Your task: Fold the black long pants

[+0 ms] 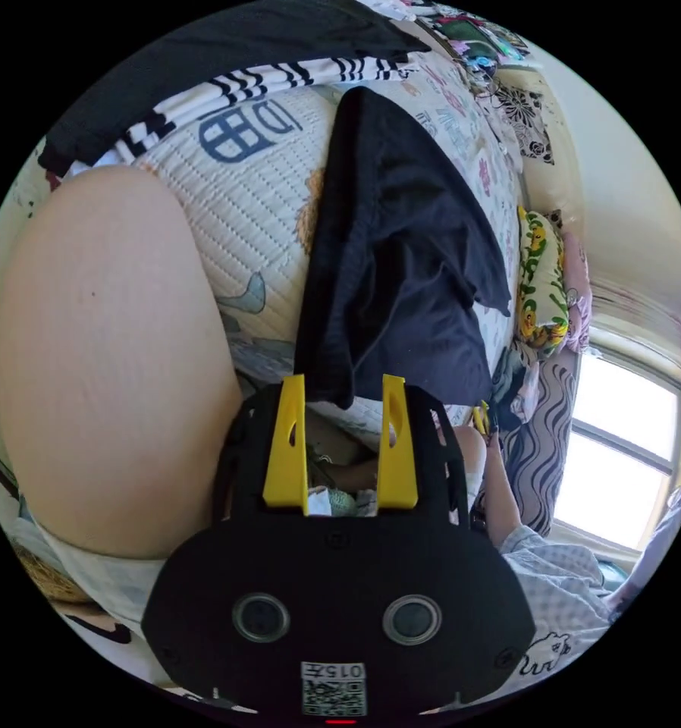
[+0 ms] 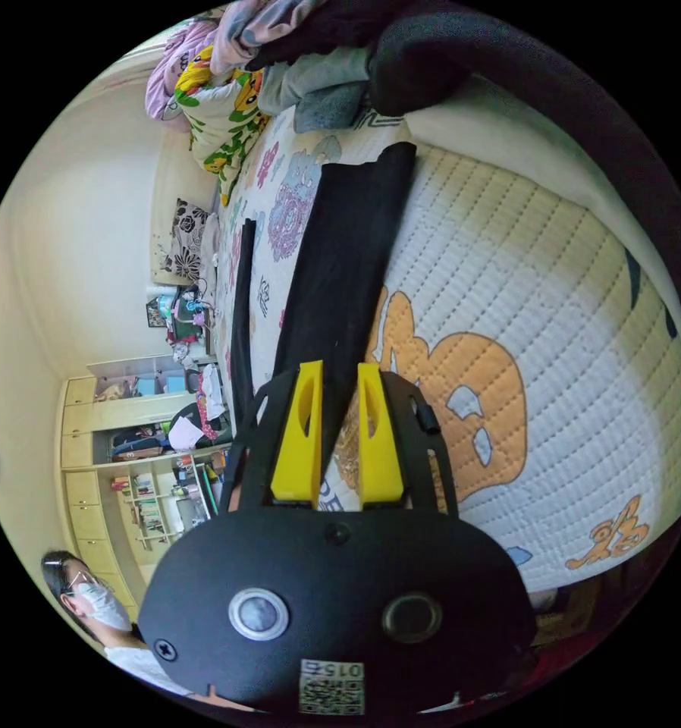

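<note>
Left gripper view: left tool (image 1: 346, 388) with yellow jaws parted, tips at the near hem of the black long pants (image 1: 401, 280), a corner of cloth hanging between them; whether pinched, cannot tell; pants lying rumpled on the quilted bed cover (image 1: 257, 227), folded over once, edges uneven; bare cover on both sides of the pants; person's limb (image 1: 105, 364) close beside the tool; striped garment (image 1: 280, 76) and dark cloth past the pants' far end; floral pillow (image 1: 541, 280) and window (image 1: 621, 447) off to one side.
Right gripper view: right tool (image 2: 338, 379) with jaws apart, gripping nothing, just over a straight black pant leg (image 2: 348, 258) stretched along the bed; open quilt with orange print (image 2: 462, 402) beside it; pile of clothes (image 2: 310, 68) at the leg's far end; shelves (image 2: 143, 470) and a masked person (image 2: 90, 599) beyond the bed edge.
</note>
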`<state>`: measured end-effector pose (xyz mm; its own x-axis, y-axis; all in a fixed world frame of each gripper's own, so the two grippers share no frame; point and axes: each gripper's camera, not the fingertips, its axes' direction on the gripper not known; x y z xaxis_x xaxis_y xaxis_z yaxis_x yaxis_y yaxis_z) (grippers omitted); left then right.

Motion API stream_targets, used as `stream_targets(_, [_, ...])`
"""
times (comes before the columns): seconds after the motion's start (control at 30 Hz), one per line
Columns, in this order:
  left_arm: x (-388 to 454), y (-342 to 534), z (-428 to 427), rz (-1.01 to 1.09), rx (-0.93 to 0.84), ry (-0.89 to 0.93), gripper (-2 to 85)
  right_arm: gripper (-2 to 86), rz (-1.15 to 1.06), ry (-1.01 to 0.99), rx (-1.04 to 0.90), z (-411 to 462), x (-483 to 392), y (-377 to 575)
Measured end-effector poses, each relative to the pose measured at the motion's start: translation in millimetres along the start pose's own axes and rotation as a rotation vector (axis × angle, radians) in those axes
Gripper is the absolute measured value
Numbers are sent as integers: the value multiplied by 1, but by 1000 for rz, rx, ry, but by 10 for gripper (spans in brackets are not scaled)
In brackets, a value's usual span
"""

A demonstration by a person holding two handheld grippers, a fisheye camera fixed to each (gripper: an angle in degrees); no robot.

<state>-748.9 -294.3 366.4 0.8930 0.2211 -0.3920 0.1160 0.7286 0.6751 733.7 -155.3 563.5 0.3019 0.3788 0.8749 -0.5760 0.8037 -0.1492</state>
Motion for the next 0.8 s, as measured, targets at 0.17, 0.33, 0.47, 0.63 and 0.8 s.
stream_targets(0.17, [12, 29, -16, -78, 40, 23, 151, 85, -36, 22, -54, 15, -4, -7])
stream_targets(0.33, [-1, 48, 16, -235, 80, 221, 149, 84, -2, -33, -24, 27, 10, -11])
stream_targets(0.47, [-3, 40, 23, -244, 224, 176, 142, 83, 28, -81, -16, 40, 19, -20])
stream_targets(0.63, [-2, 34, 18, -236, 226, 178, 99, 77, 16, -96, -22, 61, 18, -38])
stream_targets(0.8, [4, 41, -1, -132, 230, 328, 14, 22, 28, -147, 4, 80, 20, -47])
